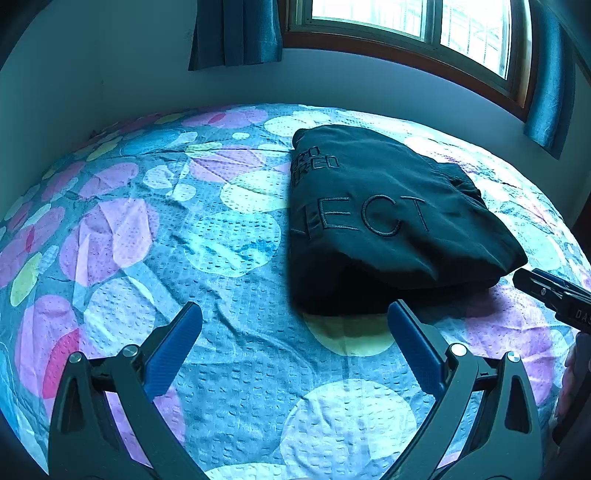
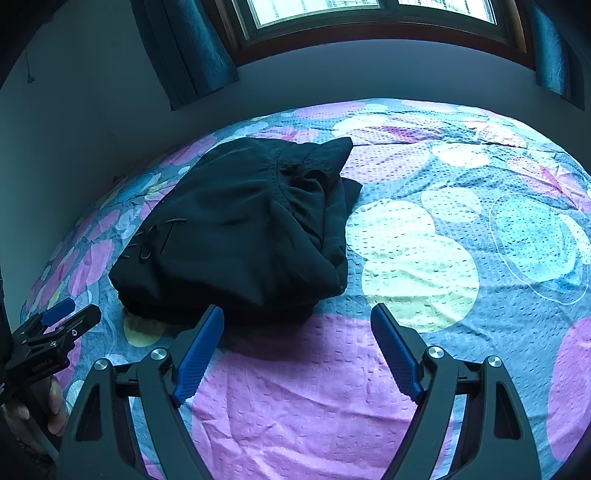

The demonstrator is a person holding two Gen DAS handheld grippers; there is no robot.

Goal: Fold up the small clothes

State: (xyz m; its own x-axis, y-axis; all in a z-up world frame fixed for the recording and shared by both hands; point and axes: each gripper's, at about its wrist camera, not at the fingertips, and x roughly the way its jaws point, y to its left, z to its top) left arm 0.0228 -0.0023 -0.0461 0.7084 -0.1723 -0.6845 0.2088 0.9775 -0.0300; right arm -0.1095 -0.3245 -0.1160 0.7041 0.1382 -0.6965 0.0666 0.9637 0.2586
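A dark folded garment [image 1: 388, 221] with stitched letters lies on the bed in a compact bundle; it also shows in the right wrist view [image 2: 243, 236]. My left gripper [image 1: 295, 314] is open and empty, just short of the garment's near left edge. My right gripper [image 2: 297, 314] is open and empty, just short of the garment's near right edge. The right gripper's tip shows at the right edge of the left wrist view [image 1: 554, 291]. The left gripper shows at the left edge of the right wrist view [image 2: 55, 332].
The bedspread [image 1: 207, 236] has large pastel circles and lies slightly wrinkled. A wall, a window [image 1: 406, 22] and blue curtains [image 1: 236, 33] stand behind the bed. A hand [image 2: 51, 402] holds the left gripper.
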